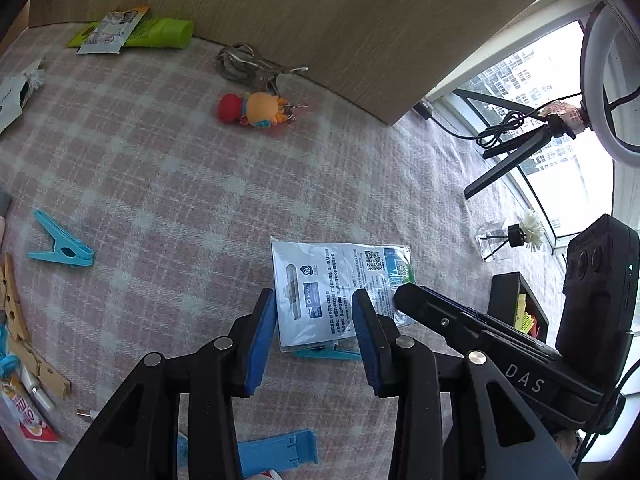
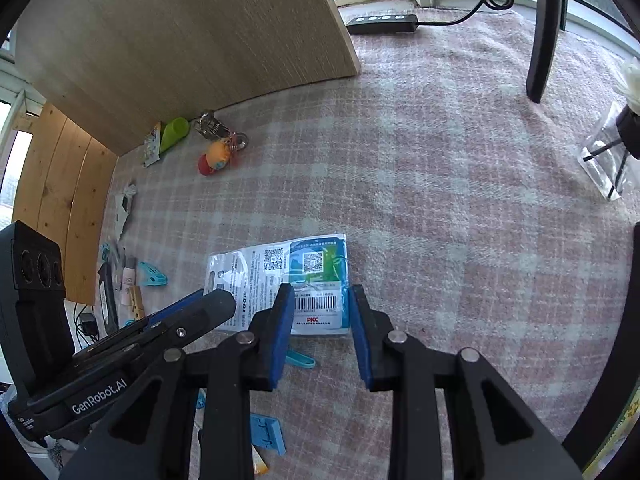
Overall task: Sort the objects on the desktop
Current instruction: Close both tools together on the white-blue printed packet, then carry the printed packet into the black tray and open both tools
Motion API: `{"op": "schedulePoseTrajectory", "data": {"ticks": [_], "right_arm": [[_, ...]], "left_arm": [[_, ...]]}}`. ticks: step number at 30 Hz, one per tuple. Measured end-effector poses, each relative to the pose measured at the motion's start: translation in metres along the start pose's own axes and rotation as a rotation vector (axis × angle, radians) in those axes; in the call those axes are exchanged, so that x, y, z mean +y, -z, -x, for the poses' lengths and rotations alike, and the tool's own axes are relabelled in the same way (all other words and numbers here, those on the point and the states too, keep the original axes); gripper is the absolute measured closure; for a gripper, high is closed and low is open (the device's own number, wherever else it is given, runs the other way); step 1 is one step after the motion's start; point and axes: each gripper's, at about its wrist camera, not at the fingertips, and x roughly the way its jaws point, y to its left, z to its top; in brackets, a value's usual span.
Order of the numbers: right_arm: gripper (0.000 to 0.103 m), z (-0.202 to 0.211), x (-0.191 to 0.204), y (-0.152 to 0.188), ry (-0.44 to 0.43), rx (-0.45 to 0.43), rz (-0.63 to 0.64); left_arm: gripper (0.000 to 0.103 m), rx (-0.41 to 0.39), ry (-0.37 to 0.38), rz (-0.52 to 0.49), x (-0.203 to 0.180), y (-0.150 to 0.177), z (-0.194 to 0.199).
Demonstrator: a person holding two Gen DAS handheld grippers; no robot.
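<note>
Both claws over a flat packet on the plaid desk

The glossy, rectangular plastic packet (image 1: 340, 288) (image 2: 288, 280) lies flat on the woven pink-and-white checked cloth covering the desk (image 1: 180, 184) (image 2: 440, 200), partly on a turquoise clothes peg (image 1: 328, 354) (image 2: 300, 360). The left claw (image 1: 316, 332) and right claw (image 2: 318, 334) both angle down at the packet's near edge, blue-padded jaws moderately apart, gripping nothing. In the right wrist view the packet's long axis runs left-right.
</note>
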Motion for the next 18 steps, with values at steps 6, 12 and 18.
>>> {"op": "schedulePoseTrajectory", "data": {"ticks": [6, 12, 18], "right_arm": [[0.075, 0.03, -0.01, 0.011, 0.011, -0.055, -0.007], [0.075, 0.074, -0.048, 0.032, 0.007, -0.121, -0.068], [0.075, 0.142, -0.11, 0.062, 0.031, -0.225, -0.174]], "left_arm": [[0.067, -0.005, 0.028, -0.063, -0.029, 0.009, 0.005], [0.067, 0.012, 0.079, -0.157, -0.079, 0.025, 0.0], [0.067, 0.051, 0.129, -0.303, -0.163, 0.042, -0.018]]}}
